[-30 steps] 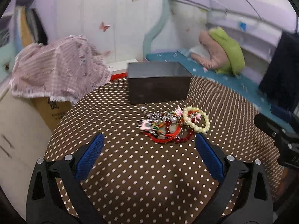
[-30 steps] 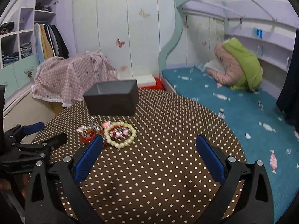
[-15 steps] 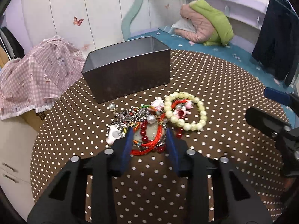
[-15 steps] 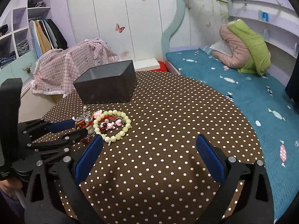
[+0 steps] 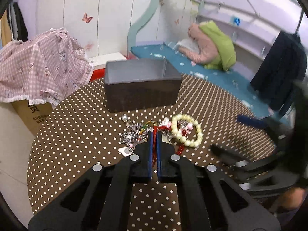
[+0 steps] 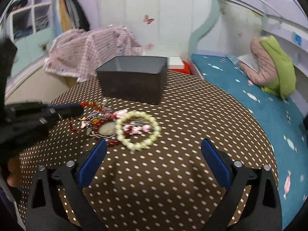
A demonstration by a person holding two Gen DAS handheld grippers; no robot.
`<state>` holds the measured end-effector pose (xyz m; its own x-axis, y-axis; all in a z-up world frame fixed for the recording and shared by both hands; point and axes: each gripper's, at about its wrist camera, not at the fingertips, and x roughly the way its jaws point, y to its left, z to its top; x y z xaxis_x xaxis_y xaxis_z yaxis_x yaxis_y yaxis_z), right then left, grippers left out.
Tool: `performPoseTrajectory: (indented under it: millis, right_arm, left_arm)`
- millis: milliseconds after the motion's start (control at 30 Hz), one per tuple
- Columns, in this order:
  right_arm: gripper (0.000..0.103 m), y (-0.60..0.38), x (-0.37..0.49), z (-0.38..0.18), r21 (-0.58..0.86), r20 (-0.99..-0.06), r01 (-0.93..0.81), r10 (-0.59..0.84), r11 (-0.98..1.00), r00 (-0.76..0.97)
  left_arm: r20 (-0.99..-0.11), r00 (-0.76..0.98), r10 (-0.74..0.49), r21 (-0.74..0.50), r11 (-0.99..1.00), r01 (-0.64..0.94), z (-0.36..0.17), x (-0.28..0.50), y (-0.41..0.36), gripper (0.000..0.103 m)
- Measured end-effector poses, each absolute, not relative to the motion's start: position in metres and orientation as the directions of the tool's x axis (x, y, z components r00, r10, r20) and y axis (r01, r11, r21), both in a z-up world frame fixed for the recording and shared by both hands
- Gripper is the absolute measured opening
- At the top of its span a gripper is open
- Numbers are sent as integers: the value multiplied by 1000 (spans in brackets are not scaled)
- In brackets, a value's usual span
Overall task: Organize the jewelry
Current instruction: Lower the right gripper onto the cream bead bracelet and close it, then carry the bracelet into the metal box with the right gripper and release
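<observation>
Jewelry pile (image 5: 163,132) before empty grey box (image 5: 138,82); left gripper (image 5: 154,134) clamped on red cord (image 5: 158,128), right gripper (image 6: 154,150) narrowing, empty.

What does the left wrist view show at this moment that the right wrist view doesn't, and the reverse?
Only the left wrist view: the left gripper shut on a red cord, seen between its pads, and a dark garment hanging at the right. Only the right wrist view: the right gripper, jaws closing with nothing between them, and wardrobe shelves. Both: the grey box, the pale bead bracelet, the dotted tablecloth and the bed.
</observation>
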<state>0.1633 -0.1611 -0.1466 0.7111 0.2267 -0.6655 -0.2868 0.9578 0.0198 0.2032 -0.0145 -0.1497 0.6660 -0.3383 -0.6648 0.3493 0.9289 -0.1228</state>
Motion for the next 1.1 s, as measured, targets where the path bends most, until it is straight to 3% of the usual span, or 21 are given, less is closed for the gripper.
performPoseTrajectory:
  millis: [133,300,467,600,1100]
  right_arm:
    - [54,-137,177,-156,-3,-703,-358,253,934,665]
    - [35,-126,188,-166,-40,-736,-392,239,919,634]
    - [24,-124,193,-170,-43,-758,-409,237,911,608]
    - [9,-125,193,-167,-28,-764,-427,256,904,592]
    - [8,-162,203,-90,200,-646,-406,431,892,630]
  left_arm:
    - [-637,664,-392,-194,915,354,-134,195,-5,3]
    - [-622,671,-403,-219,912,345,-126,188,11,3]
    - [-620,674,-401,-225,915,336,-125,187,17,3]
    - [-624,668,-406,-230,912,339,-125,188,18,3]
    - [-578,639,-508,-258,856,447,-71,217,7,3]
